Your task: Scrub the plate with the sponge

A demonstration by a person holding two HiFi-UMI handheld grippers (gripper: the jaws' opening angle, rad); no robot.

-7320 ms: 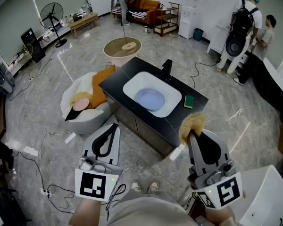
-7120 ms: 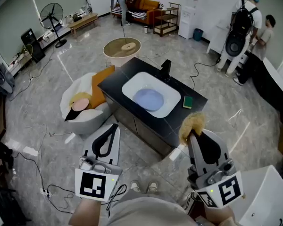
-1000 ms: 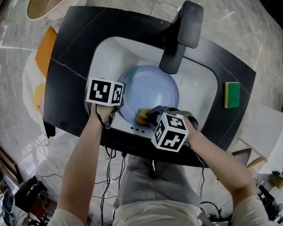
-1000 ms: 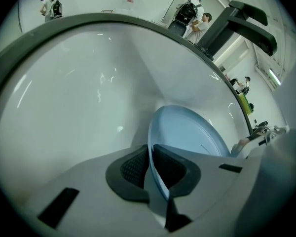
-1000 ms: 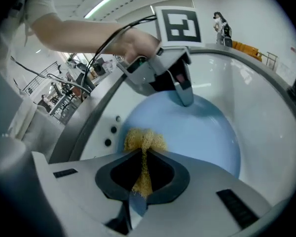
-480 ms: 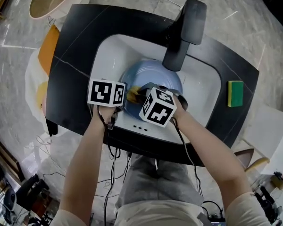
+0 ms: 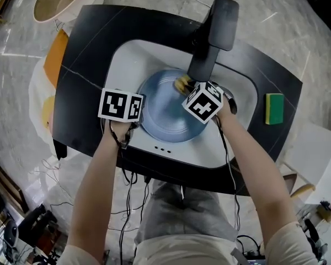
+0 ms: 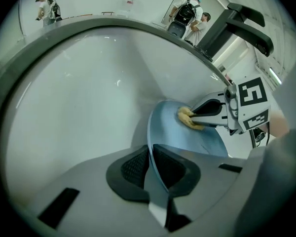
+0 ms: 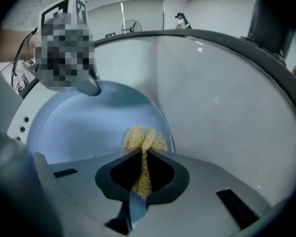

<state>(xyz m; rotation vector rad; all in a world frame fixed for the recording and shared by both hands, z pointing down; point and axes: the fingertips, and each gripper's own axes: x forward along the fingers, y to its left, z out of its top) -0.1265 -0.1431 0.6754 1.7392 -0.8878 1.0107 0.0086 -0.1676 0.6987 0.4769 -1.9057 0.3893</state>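
Black worktop [image 7: 94,32], white sink [image 7: 124,59]: your left gripper's [image 8: 150,154] fingers pinch the blue plate's [image 7: 165,115] left rim; your right gripper's [image 9: 143,157] fingers clamp a yellow scourer [image 9: 144,139] at its far edge.

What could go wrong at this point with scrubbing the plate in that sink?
1. The left gripper pinches the blue plate at just one spot on its rim, so pushing on the opposite side might lever it loose.
2. The right gripper works right beside the black faucet and could bump it.
3. The yellow mesh scrubber is held by a thin pinched strip, so dragging might pull it out.
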